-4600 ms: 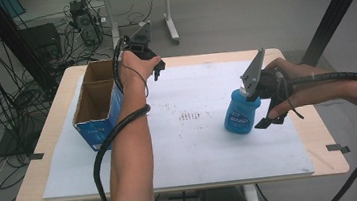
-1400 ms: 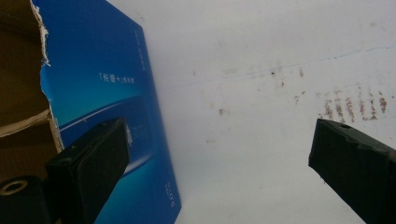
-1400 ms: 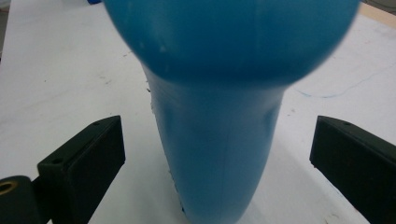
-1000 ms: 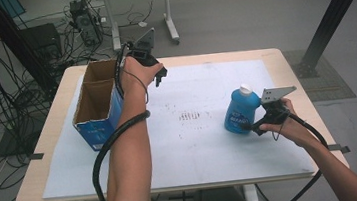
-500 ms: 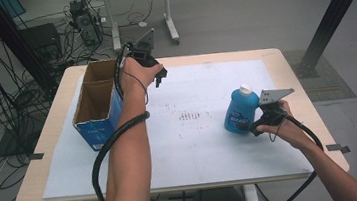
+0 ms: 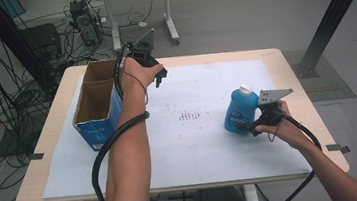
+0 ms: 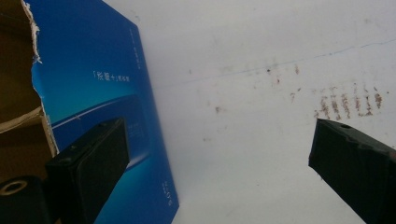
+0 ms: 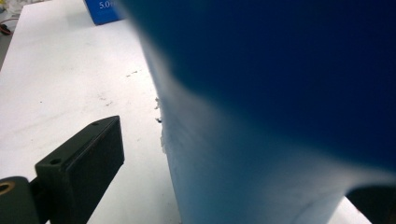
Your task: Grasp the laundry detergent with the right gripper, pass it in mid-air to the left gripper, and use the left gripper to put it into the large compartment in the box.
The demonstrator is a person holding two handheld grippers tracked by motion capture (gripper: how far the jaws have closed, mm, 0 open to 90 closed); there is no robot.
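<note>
One blue bottle (image 6: pixel 240 110) with a white cap and one blue cardboard box (image 6: pixel 98 109) are seen on the bench (image 6: pixel 291 63), which is covered by a white sheet (image 6: pixel 201 93). The bottle is placed upright at the right part of the sheet, well apart from the box at the left edge. The box is open at the top and divided in two compartments; nothing can be made out inside them. White writing is printed on the blue side of the box (image 7: pixel 112 116), but it is too small to be read. The right claw (image 6: pixel 255 122) is placed at the bottle, with its jaws spread on both sides of the bottle body (image 8: pixel 280 112), not clenched. The left claw (image 6: pixel 160 77) is held released above the sheet just beside the box. Faint dark marks (image 6: pixel 191 115) are seen on the middle of the sheet.
</note>
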